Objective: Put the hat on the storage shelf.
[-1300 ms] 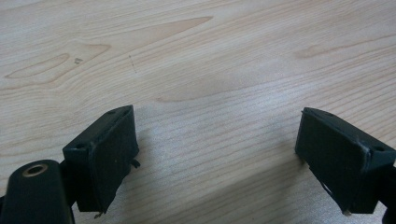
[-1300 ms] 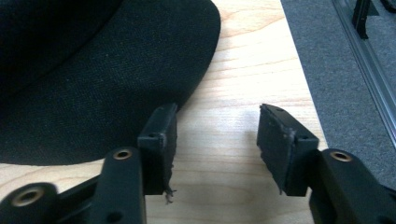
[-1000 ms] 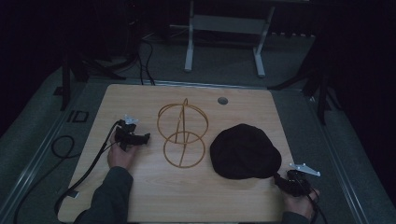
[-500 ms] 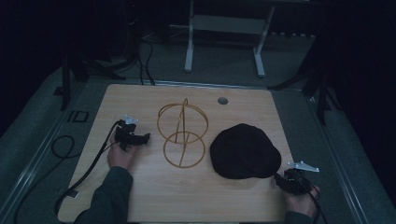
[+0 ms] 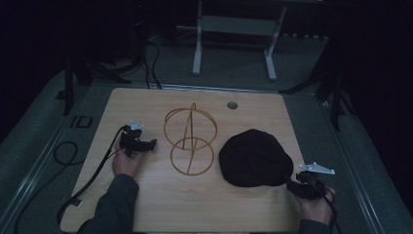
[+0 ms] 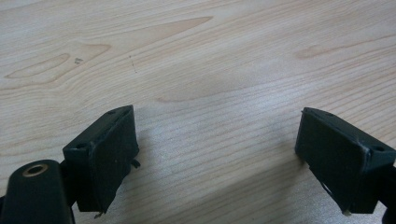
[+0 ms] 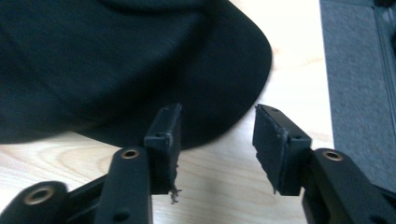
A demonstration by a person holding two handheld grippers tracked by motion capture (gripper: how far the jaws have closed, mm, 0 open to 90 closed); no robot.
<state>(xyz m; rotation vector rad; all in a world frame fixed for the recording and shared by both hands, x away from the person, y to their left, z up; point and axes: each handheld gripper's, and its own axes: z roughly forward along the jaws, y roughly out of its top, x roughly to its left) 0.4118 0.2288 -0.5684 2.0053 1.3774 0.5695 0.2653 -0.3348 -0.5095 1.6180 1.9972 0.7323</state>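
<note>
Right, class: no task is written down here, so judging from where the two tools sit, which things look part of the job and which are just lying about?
Likely in the job:
- black cap, with the right tool open at its brim
- wire stand, beside the cap
- left tool, open over bare table

Just lying about:
- metal frame behind the table
- floor cables

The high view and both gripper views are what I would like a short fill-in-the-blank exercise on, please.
1. The black cap lies to the ____ of the gold wire stand in the high view.
2. The left gripper has its jaws ____ over bare table.
3. The right gripper points at the cap's ____.
4. The small round hole sits near the table's ____ edge.

Missing words: right; open; brim; far
</note>
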